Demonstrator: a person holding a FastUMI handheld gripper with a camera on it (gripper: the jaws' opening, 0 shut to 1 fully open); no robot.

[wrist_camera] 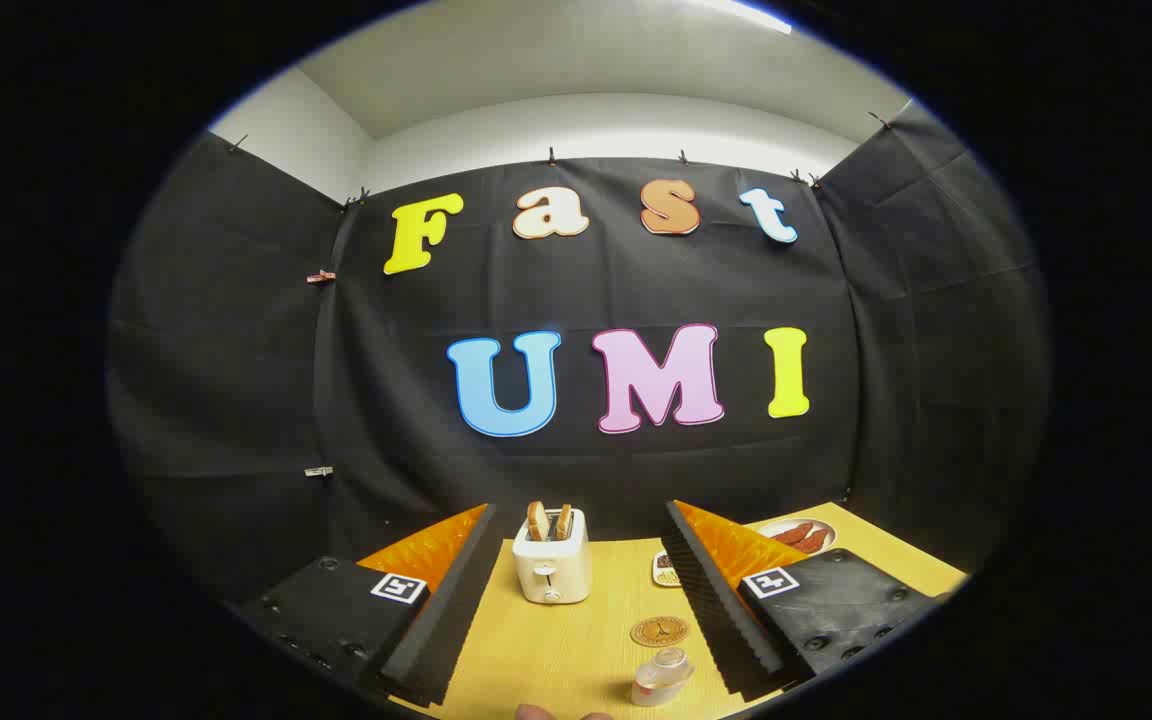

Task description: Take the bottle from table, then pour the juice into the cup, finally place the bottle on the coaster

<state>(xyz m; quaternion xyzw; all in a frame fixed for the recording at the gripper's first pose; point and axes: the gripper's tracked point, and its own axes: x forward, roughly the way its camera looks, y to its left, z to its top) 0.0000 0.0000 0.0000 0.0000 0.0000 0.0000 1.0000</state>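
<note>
So the gripper [576, 600] has its fingers spread wide with nothing between them, lined up over the table [576, 650]. The bottle [662, 677] sits low at about 5 o'clock by the right finger, coaster [659, 631] just beyond it (toaster [552, 567] dead ahead at 12).

My tool [576, 600] hangs above the counter [576, 650] with its two fingers [456, 590] spread wide and nothing between them but bare wood. The bottle [662, 677] stands just inside my right finger, close to me, cap on. Just beyond it lies the round coaster [659, 631]. Farther ahead, midway between the fingers, sits a white toaster [552, 566] with two slices up. A small patterned item [667, 568] lies beside the right finger, and a plate [798, 535] of food beyond it.
</note>
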